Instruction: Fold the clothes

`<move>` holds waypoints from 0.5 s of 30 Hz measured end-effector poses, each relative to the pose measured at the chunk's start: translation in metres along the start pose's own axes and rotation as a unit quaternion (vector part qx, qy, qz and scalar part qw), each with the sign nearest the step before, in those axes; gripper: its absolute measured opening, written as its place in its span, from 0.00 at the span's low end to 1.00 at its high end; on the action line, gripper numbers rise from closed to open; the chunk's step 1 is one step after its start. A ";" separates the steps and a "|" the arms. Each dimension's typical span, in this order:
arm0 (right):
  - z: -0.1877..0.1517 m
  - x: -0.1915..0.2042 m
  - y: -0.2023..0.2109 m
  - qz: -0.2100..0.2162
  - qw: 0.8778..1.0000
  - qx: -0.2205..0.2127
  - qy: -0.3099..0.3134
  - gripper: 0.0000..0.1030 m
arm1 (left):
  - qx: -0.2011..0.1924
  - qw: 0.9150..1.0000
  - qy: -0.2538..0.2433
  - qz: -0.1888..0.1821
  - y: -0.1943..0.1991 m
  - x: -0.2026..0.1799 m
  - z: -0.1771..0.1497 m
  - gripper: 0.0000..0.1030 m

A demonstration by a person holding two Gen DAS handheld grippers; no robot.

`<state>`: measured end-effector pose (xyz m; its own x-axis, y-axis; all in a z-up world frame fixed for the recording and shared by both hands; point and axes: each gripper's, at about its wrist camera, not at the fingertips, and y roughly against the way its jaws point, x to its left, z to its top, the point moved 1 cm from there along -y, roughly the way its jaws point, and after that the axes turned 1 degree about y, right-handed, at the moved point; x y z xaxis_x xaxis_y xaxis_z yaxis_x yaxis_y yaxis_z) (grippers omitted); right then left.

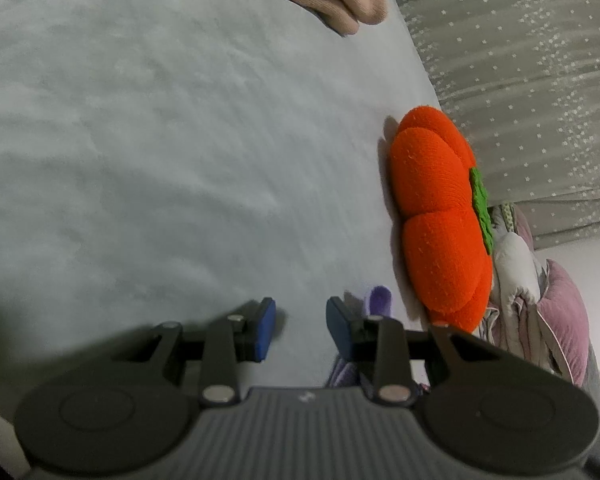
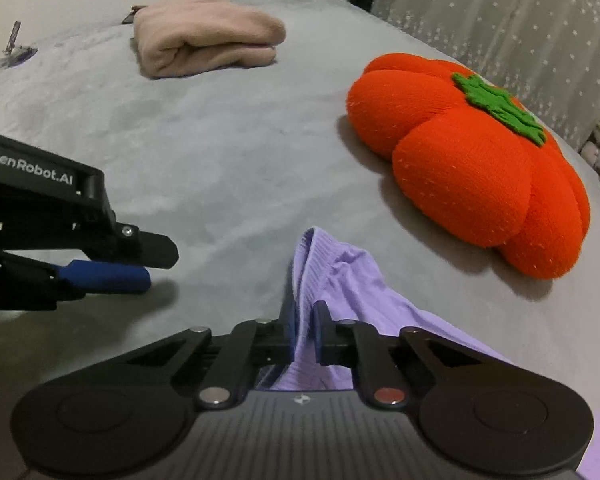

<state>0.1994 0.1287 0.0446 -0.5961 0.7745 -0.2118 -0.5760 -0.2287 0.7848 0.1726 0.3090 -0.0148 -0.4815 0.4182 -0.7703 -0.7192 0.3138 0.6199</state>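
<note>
Only from the right wrist: right claw pinching lavender garment; left claw spread, empty.

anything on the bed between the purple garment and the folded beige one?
No. In the right wrist view only bare grey bedsheet lies between the purple garment and the folded beige garment; the orange pumpkin cushion sits off to the side.

A home bedroom — grey bedspread, pumpkin cushion, star-dotted curtain, folded pink garment.
</note>
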 end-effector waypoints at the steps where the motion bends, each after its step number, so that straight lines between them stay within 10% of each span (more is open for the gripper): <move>1: -0.002 -0.002 0.002 -0.001 1.000 -0.002 -0.004 0.08 | 0.002 1.000 -0.001 -0.002 0.000 0.000 -0.002 0.28; 15: -0.019 0.003 0.038 -0.055 0.997 -0.031 -0.033 0.08 | 0.044 0.998 -0.006 -0.049 -0.035 -0.011 -0.019 0.28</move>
<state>0.1651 0.1111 0.0628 -0.4901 0.8338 -0.2542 -0.6703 -0.1740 0.7214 0.1942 0.2772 -0.0307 -0.4042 0.3912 -0.8268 -0.7157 0.4276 0.5522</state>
